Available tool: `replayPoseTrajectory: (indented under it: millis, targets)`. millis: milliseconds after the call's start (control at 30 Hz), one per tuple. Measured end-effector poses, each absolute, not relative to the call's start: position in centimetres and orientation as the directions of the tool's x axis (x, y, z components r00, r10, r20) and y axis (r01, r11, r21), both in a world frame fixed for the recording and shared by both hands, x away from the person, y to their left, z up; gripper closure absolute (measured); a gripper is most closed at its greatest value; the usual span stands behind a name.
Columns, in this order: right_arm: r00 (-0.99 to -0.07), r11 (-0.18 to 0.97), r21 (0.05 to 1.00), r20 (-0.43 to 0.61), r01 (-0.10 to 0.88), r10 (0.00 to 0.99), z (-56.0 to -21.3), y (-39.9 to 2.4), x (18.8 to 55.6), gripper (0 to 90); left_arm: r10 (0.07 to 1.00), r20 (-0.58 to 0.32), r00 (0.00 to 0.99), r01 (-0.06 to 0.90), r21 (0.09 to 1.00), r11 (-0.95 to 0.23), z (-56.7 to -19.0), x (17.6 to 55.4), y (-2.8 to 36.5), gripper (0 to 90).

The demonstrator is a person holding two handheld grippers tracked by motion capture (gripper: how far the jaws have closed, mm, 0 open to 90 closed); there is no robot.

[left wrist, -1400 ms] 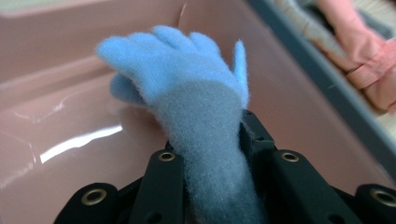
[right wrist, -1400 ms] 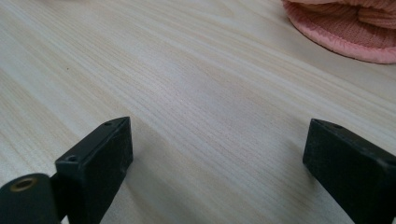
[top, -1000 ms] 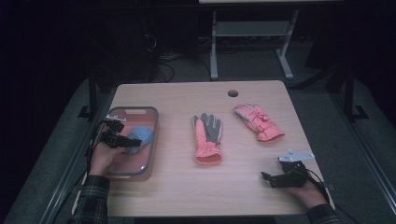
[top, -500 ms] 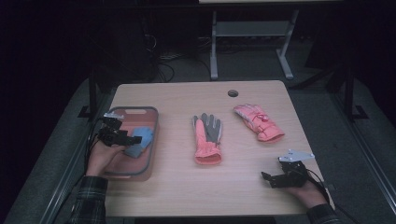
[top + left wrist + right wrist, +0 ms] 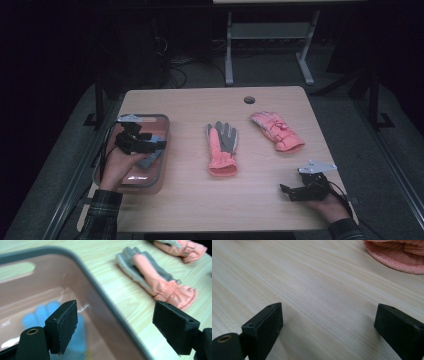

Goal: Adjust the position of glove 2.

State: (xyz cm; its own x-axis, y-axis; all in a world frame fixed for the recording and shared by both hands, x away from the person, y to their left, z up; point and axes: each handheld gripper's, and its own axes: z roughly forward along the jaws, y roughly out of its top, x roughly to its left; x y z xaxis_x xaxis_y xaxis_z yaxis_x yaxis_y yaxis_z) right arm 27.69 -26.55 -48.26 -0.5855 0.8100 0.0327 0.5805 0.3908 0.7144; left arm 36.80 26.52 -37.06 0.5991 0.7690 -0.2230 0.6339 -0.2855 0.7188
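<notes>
Dim room, pale wooden desk (image 5: 200, 210). Left hand-held gripper (image 5: 150, 145) above pink bin (image 5: 162, 150), jaws just opened wide, nothing between them; blue glove (image 5: 50, 315) lying inside bin. Right hand-held gripper (image 5: 290, 192) resting open, empty, near front edge. Likely risk: reaching for pink-and-grey glove (image 5: 222, 147), clipping bin rim and shifting it.

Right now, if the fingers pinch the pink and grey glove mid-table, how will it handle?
The pink and grey glove lies flat and soft, so it would probably droop. Its ruffled cuff looks padded: likely light, not slippery. No rolling expected.
</notes>
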Motion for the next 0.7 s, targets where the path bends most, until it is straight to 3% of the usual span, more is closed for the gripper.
replayPoseTrajectory:
  millis: [233, 467, 700]
  targets:
    - [-0.586, 0.392, 0.714, 0.032, 0.580, 0.809, -48.3, -26.6, 27.7, 8.0, 0.728, -0.217, 0.650, 0.597, 0.738, -0.313, -36.1, 36.0, 24.2, 26.6]
    - [-0.586, 0.393, 0.713, 0.033, 0.581, 0.809, -48.2, -26.5, 27.7, 8.0, 0.681, -0.210, 0.701, 0.567, 0.744, -0.354, -36.1, 35.0, 21.3, 49.6]
    - [-0.586, 0.404, 0.691, 0.035, 0.599, 0.809, -47.9, -26.2, 27.9, 8.3, 0.640, -0.199, 0.742, 0.546, 0.733, -0.405, -36.6, 33.6, 18.4, 41.2]
